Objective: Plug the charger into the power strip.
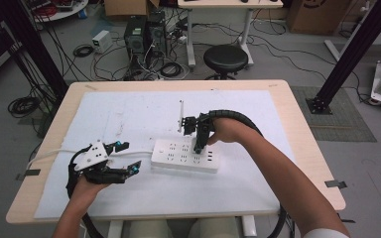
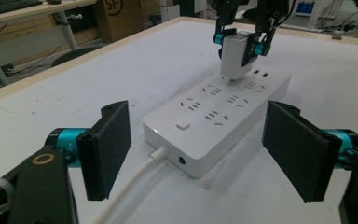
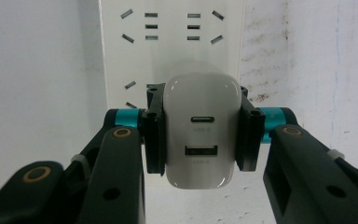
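A white power strip (image 1: 185,156) is laid flat near the middle of the white-covered surface (image 1: 129,114), with its white cable (image 2: 130,184) led away from the end nearest the left hand-held gripper (image 1: 129,157). A white charger (image 3: 201,133) is clamped between the pads of the right hand-held gripper (image 1: 197,148), which is pointed straight down over the strip. In the right gripper view the two black pads are seen pressed against the charger's left and right sides, and two ports, one small oval and one wider rectangle, are shown on the charger's upward face. In the left gripper view the charger (image 2: 235,58) is held upright at the far part of the strip, its lower end right at the socket face; whether the prongs are seated in the socket cannot be told. Rows of socket slots are seen on the strip's top, with a small square button (image 2: 182,125) near the cable end.

The left hand-held gripper is kept low over the surface, just beside the strip's cable end, and is aimed along the strip. Its jaws are spread wide with nothing between the pads; the strip's near end and the cable are seen through the gap, apart from both pads.
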Demonstrator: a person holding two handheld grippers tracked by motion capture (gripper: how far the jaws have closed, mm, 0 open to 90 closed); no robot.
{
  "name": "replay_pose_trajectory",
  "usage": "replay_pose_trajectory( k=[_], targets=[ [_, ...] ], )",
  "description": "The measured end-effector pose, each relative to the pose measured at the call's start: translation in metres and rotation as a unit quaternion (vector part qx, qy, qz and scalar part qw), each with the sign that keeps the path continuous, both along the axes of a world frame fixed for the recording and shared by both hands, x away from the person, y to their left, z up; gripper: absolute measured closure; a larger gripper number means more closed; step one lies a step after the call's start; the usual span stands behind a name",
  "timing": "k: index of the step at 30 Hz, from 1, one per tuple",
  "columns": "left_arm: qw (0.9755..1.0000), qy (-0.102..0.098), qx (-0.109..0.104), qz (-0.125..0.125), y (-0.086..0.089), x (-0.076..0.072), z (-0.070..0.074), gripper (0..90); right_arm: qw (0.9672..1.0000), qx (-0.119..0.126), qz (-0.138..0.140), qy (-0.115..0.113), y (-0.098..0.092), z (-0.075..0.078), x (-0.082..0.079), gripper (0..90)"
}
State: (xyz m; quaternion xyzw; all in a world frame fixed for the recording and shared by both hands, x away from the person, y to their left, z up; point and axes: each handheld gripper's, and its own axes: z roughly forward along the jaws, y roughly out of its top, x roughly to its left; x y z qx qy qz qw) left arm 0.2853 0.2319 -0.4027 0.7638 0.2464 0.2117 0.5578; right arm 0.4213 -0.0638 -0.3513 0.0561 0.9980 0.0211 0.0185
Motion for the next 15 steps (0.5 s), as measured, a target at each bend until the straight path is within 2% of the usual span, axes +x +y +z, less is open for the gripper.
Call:
replay_pose_trajectory(
  k=[10, 11, 14, 15],
  targets=[
    [1.0, -0.004, -0.002, 0.003, 0.0008, -0.0017, -0.0002, 24.0, 1.0, -0.006, 0.001, -0.006, 0.0007, -0.0003, -0.0006, 63.8],
    [1.0, -0.004, -0.002, 0.003, 0.0008, -0.0017, -0.0002, 23.9, 0.9999, -0.008, -0.008, -0.005, 0.0017, -0.0002, -0.0028, 63.8],
    [1.0, -0.005, -0.002, 0.003, 0.0016, -0.0023, -0.0007, 23.9, 0.9999, -0.009, 0.001, -0.009, 0.0018, -0.0005, -0.0027, 63.8],
    [1.0, -0.005, -0.003, 0.004, 0.0016, -0.0027, -0.0005, 24.0, 0.9999, -0.006, -0.006, -0.007, 0.0017, -0.0006, -0.0027, 63.8]
  ],
)
